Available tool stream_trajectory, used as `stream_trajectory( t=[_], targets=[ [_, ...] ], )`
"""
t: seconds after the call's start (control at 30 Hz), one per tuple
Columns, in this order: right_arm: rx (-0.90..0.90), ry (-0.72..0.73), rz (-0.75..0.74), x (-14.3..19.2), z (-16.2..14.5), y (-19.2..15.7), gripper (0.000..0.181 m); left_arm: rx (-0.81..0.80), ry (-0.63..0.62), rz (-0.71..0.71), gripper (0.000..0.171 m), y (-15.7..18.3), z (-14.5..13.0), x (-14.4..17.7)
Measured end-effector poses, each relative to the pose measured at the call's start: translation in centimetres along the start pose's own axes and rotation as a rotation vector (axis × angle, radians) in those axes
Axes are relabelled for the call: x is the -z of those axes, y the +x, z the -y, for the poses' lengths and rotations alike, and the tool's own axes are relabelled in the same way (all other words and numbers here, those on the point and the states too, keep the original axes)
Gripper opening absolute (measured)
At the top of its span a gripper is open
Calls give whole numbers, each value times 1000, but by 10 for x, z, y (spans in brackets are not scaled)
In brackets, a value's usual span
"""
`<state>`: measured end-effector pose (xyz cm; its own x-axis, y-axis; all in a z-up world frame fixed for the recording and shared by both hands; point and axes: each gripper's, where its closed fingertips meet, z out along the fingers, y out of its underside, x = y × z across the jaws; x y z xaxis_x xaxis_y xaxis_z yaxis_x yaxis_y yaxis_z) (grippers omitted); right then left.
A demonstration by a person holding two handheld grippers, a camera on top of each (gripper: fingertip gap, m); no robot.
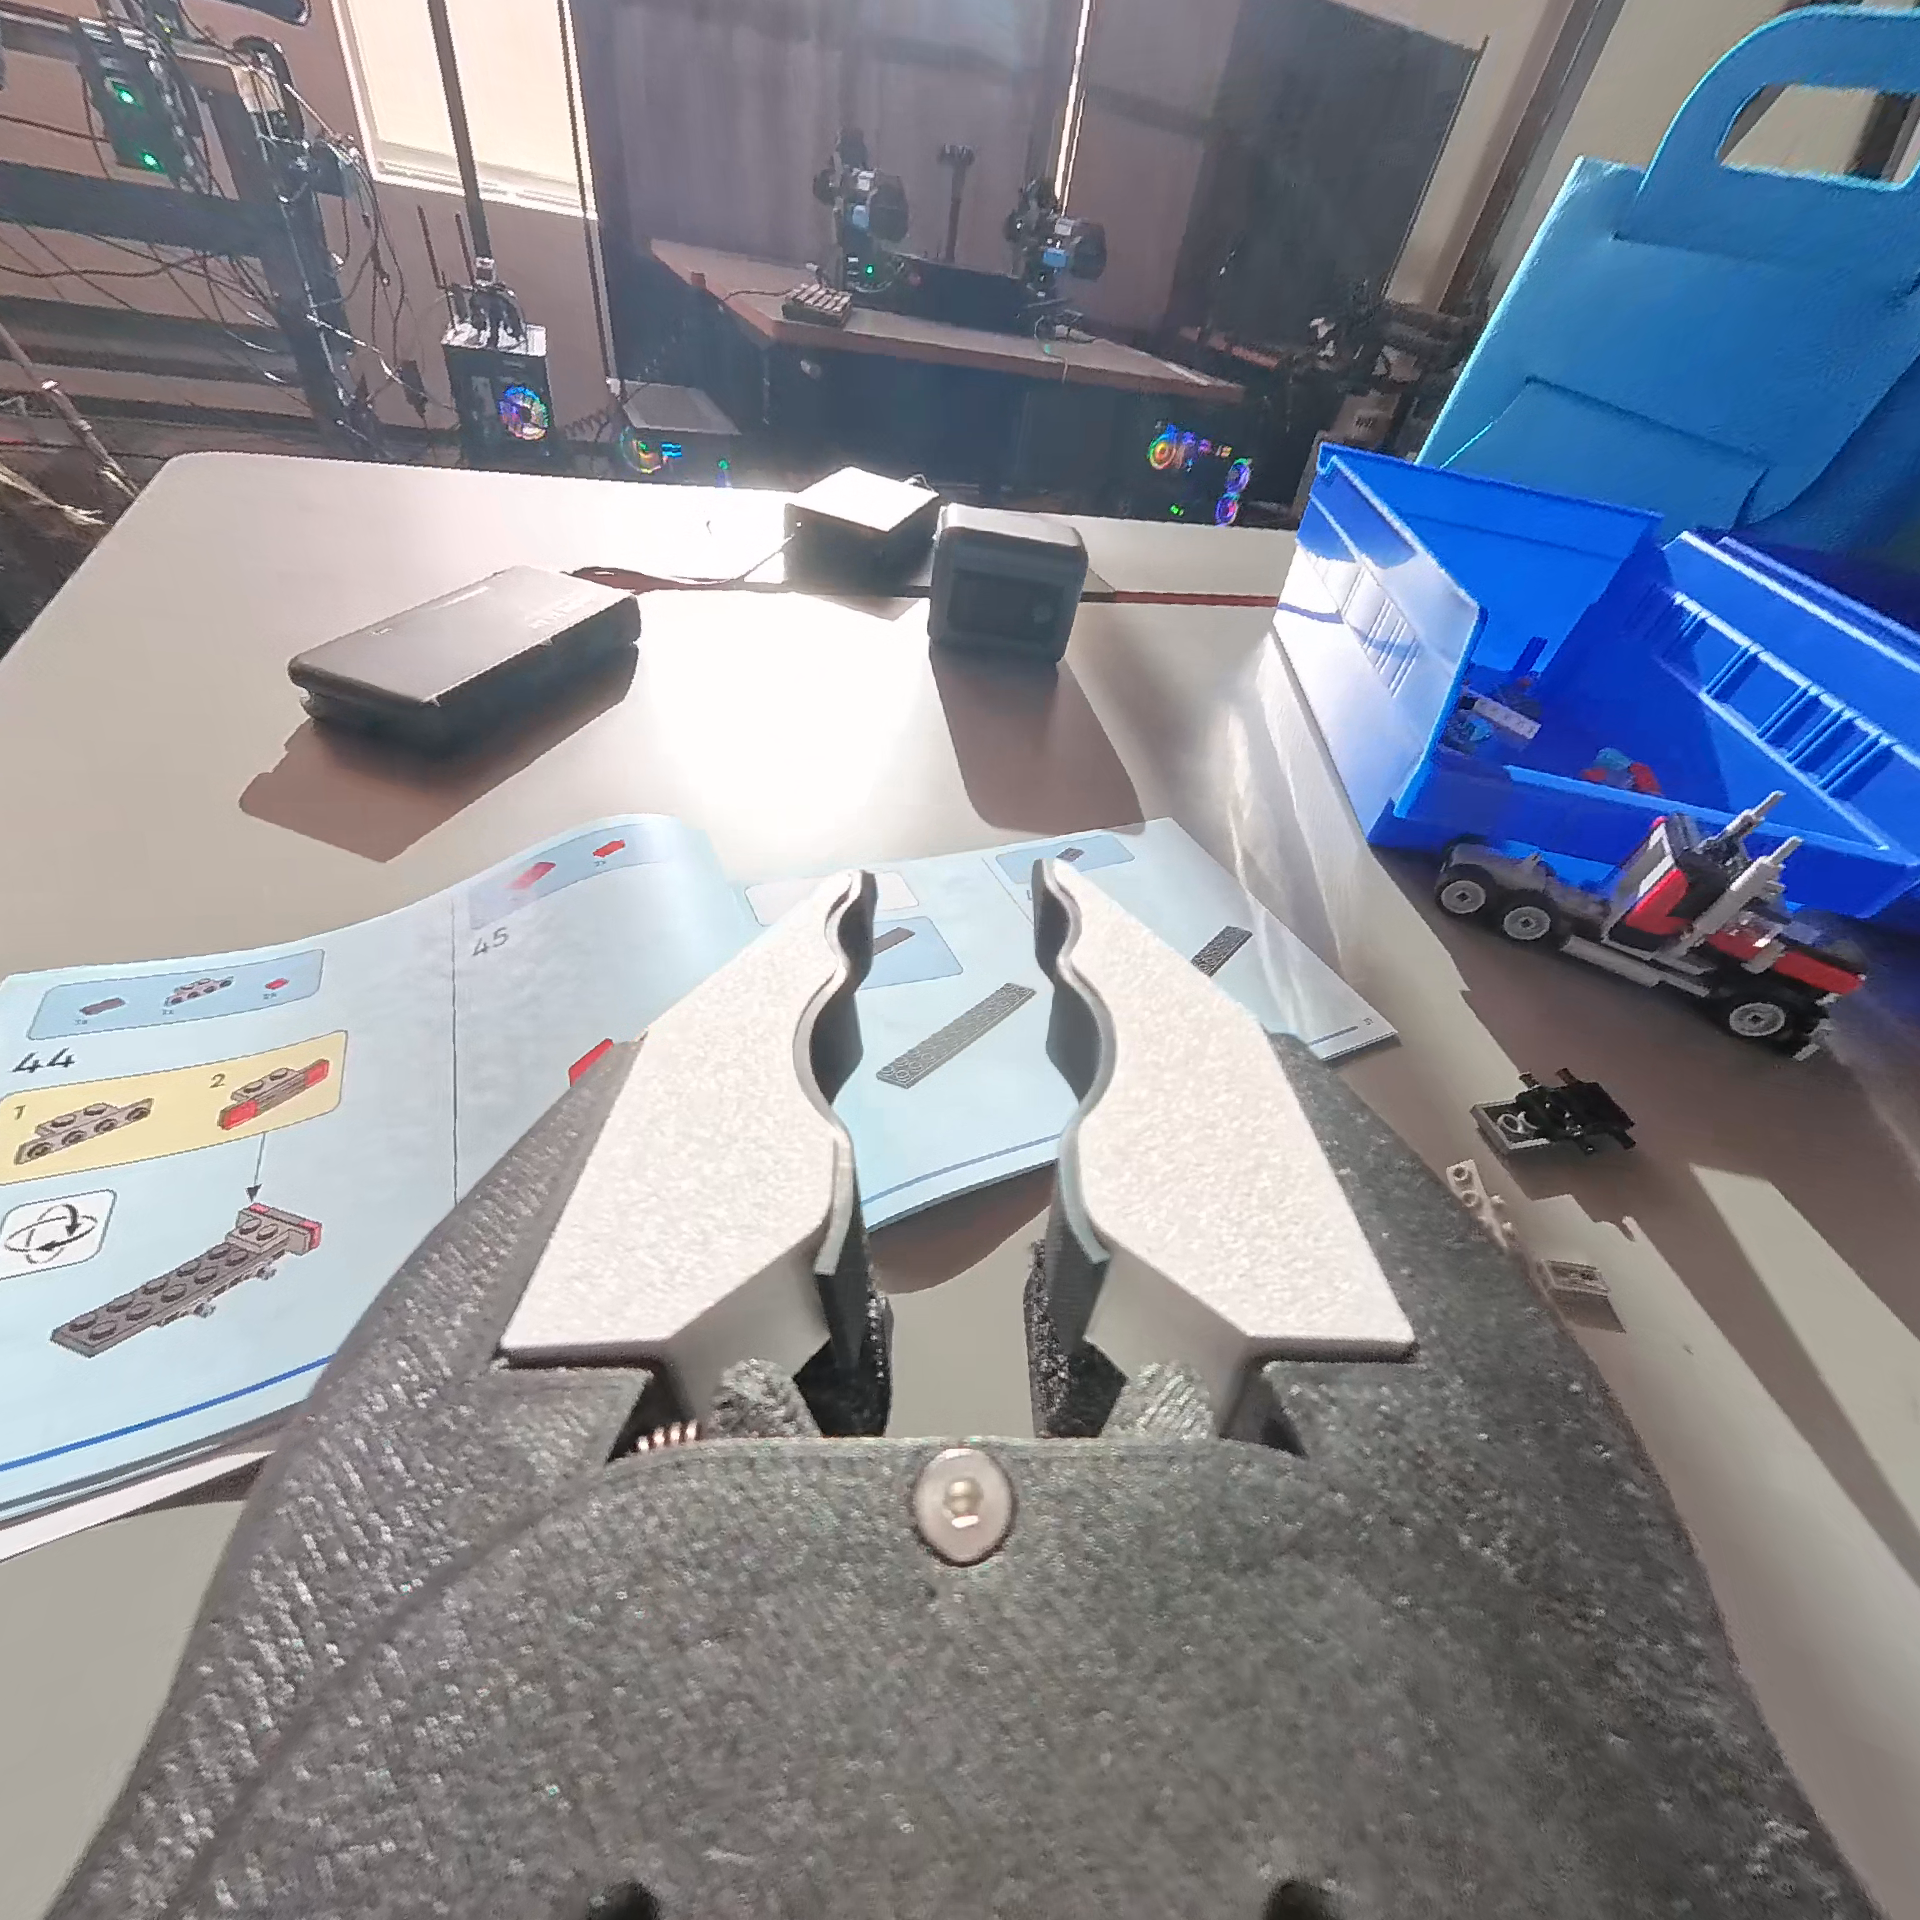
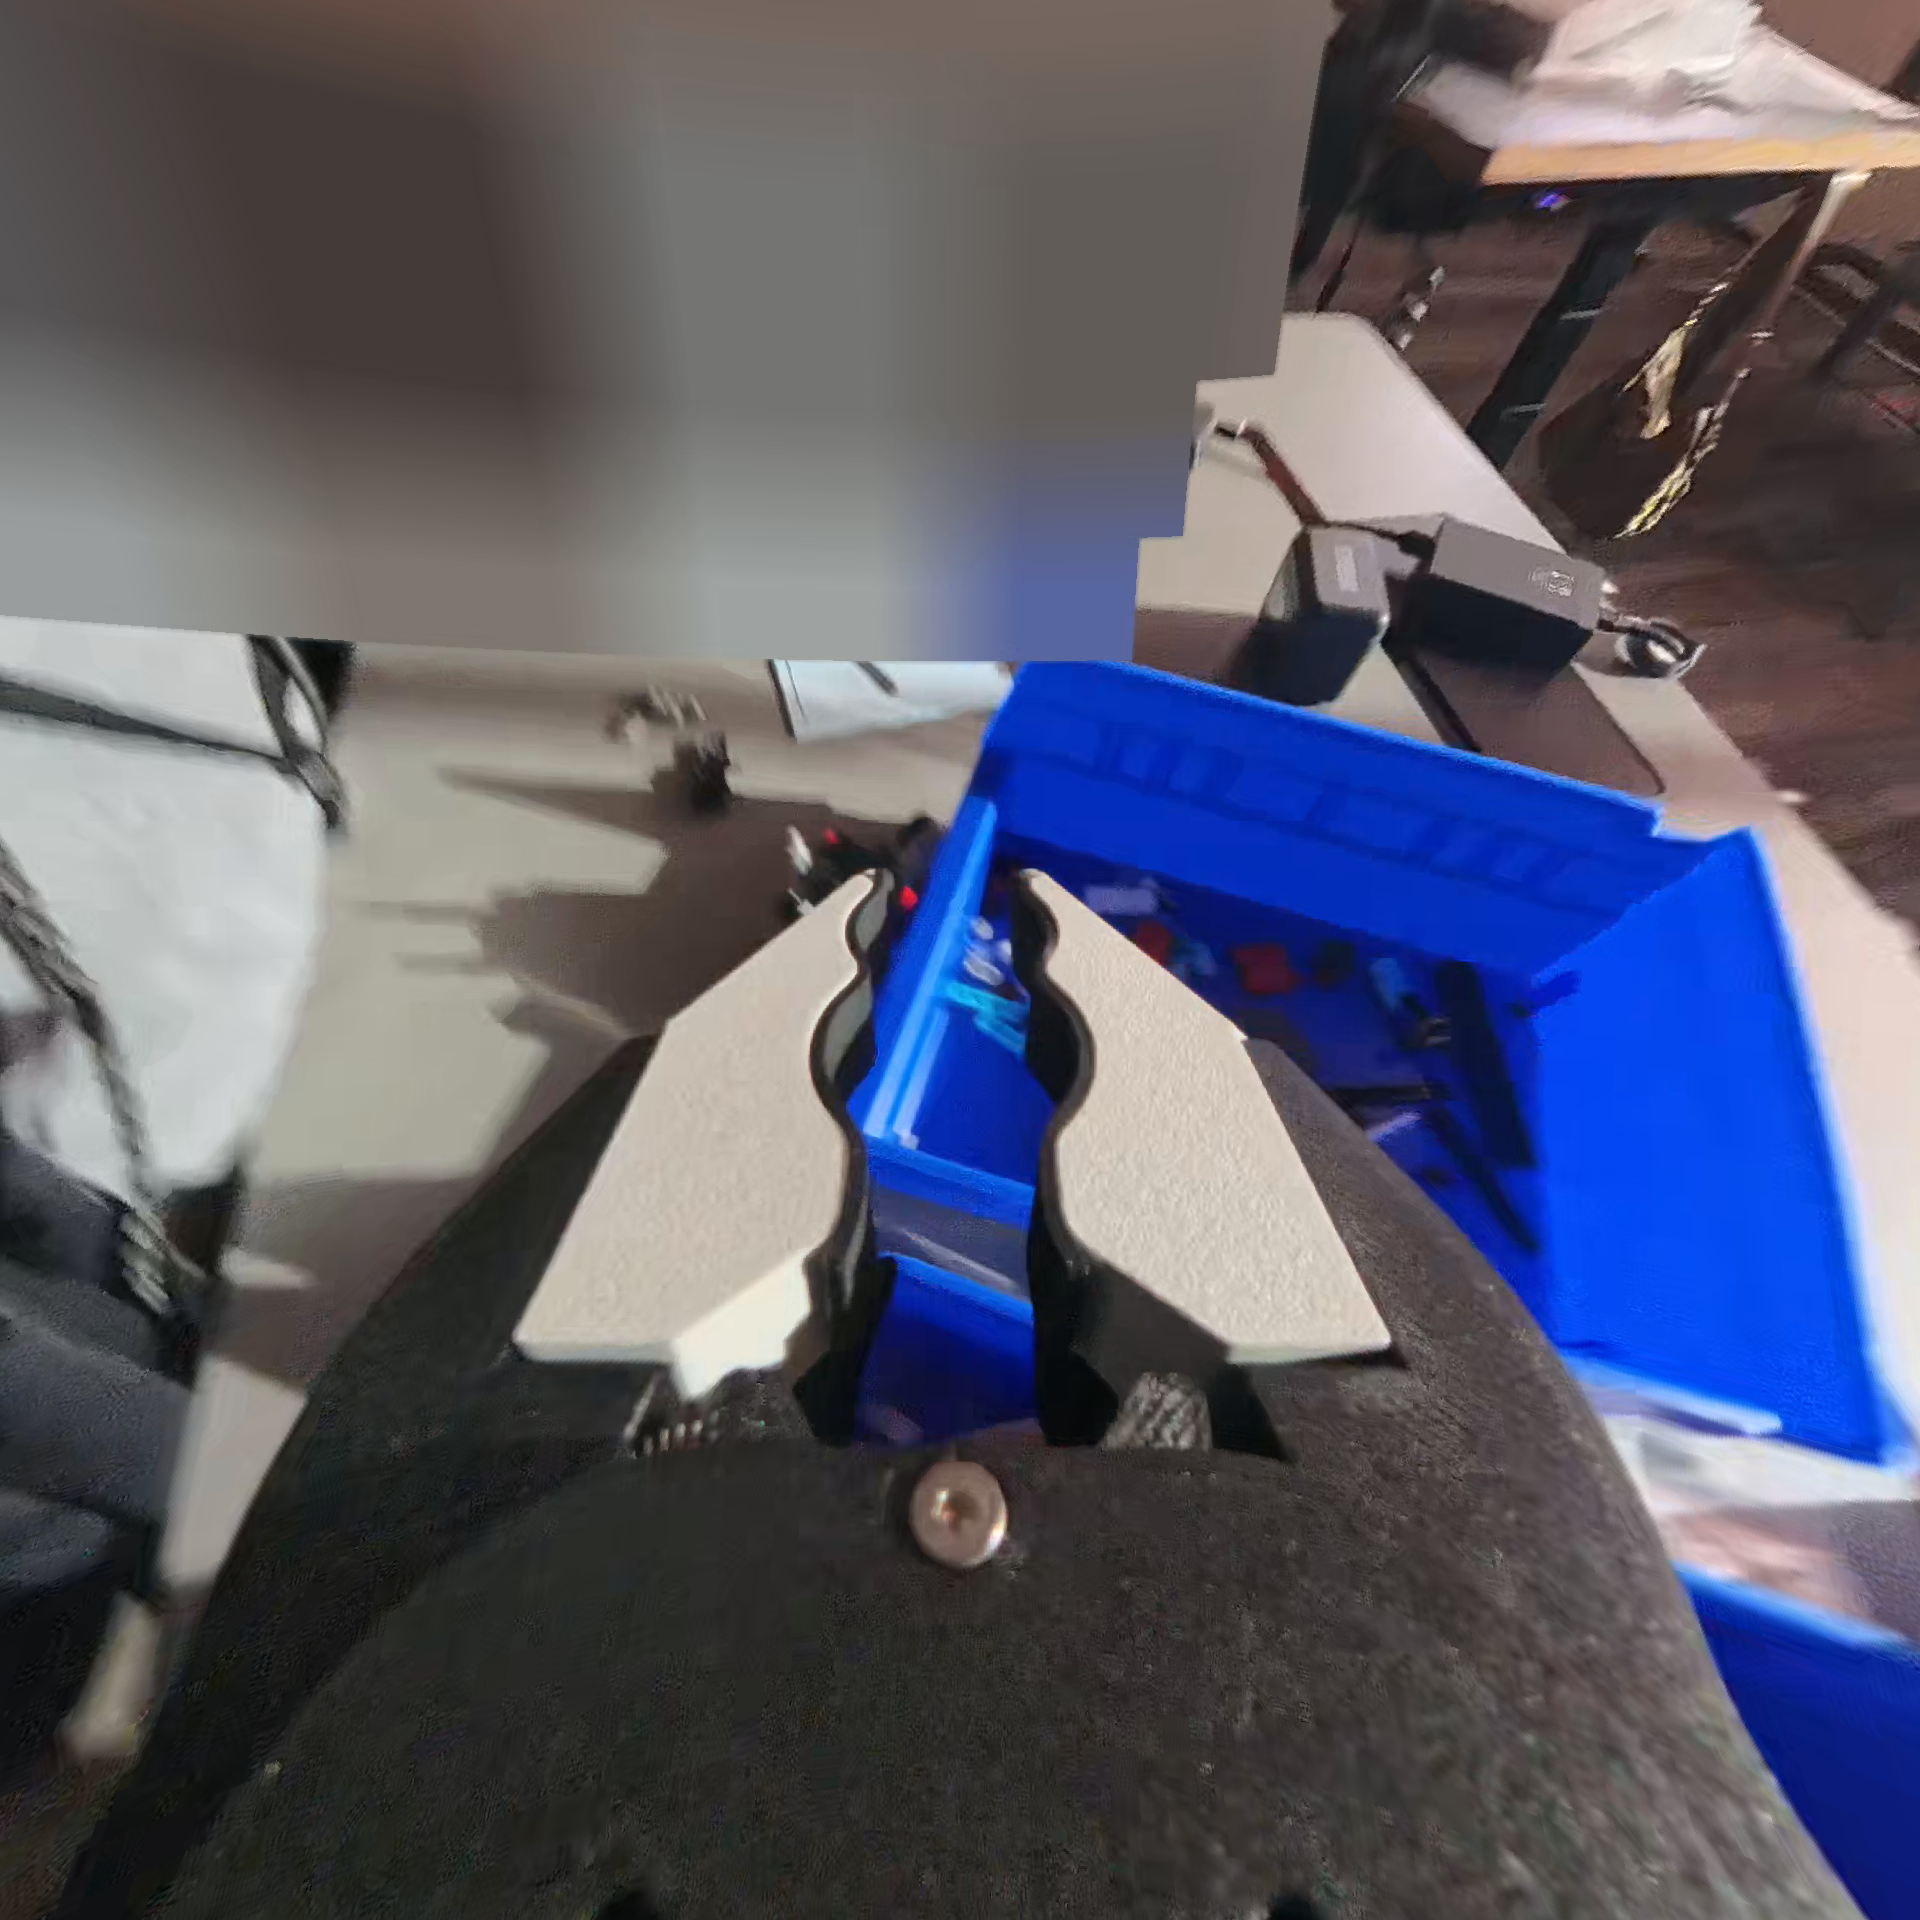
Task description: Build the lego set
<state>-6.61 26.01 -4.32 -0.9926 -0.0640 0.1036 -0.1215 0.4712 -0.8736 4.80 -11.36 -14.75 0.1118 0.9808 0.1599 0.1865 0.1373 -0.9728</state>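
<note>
Both my left gripper (image 1: 951,894) and right gripper (image 2: 948,894) are parted, empty; loose bricks (image 2: 1262,966) in blue bin (image 2: 1683,1091) look light, rigid, slick—pinch flat sides, not studs.

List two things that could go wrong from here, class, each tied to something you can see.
The open right gripper hangs over the blue bin of jumbled small pieces; it might pinch the wrong one. The loose pieces near the table edge could be knocked off.
</note>
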Motion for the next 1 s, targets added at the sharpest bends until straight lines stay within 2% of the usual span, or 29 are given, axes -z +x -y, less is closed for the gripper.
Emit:
stream_trajectory(
  t=[0.07,0.13,0.23,0.37,0.47,0.67,1.0],
  targets=[
    [177,-162,75,-18,-13,17,26,30,17,-15,31,-1,2,2],
    [262,-275,194,-43,-21,27,27,57,49,-24,31,-3,6,5],
    [294,-378,400,-86,-33,26,27,73,91,-36,31,-4,11,10],
    [317,-570,642,-126,-77,7,23,65,102,-41,31,-2,13,11],
    [369,-694,691,-138,-106,6,19,65,98,-44,31,-2,12,11],
    [380,-774,676,-148,-132,16,15,85,81,-51,31,-3,10,9],
    [380,-729,648,-153,-134,16,16,82,90,-46,31,-4,11,10]
  ],
)
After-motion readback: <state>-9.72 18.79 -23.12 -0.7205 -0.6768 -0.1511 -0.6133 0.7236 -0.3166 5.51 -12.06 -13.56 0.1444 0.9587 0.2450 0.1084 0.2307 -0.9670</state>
